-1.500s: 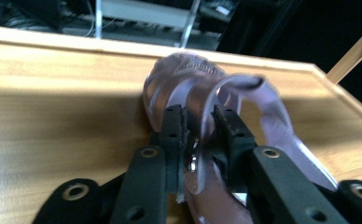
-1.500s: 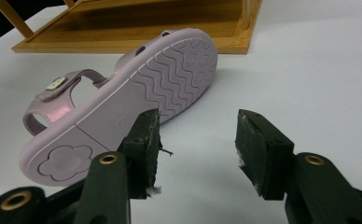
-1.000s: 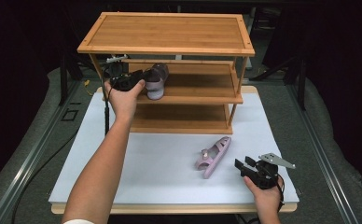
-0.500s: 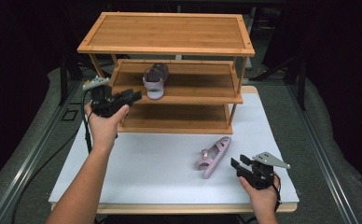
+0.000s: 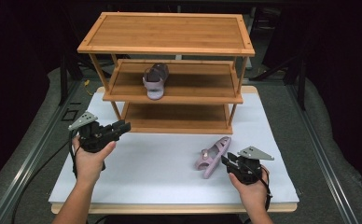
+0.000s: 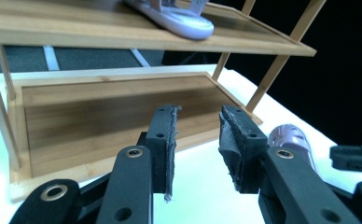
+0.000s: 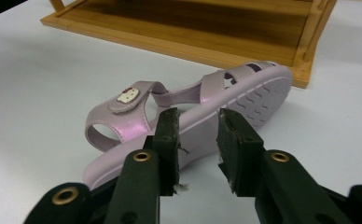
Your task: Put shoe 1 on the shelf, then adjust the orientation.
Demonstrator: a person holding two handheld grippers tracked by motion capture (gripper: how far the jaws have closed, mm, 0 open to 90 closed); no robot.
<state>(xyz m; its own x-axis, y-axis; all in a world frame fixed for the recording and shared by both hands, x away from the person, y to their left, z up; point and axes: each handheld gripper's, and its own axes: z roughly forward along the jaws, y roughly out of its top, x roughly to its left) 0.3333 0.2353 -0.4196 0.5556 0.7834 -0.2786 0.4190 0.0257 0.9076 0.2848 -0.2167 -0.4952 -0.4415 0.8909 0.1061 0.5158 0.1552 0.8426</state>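
- Right gripper (image 5: 229,162) hovers just beside the pink sandal (image 5: 212,156); its jaws, half apart with nothing between them, have just been closing.
- Sandal lies on its side on the white table (image 5: 170,172), long axis slanting toward the bamboo shelf (image 5: 170,95), directly ahead of these jaws.
- Left gripper (image 5: 122,127), also half apart, empty and lately narrowing, sits well apart; the right hand is clearly nearer.
- Second sandal (image 5: 155,80) rests on the middle shelf.

1. A lab-style recording setup: a white board (image 5: 170,177) on a grey padded table (image 5: 323,154).
2. Black curtains (image 5: 337,56) hang beyond the bamboo shelf rack (image 5: 170,35), past both grippers.
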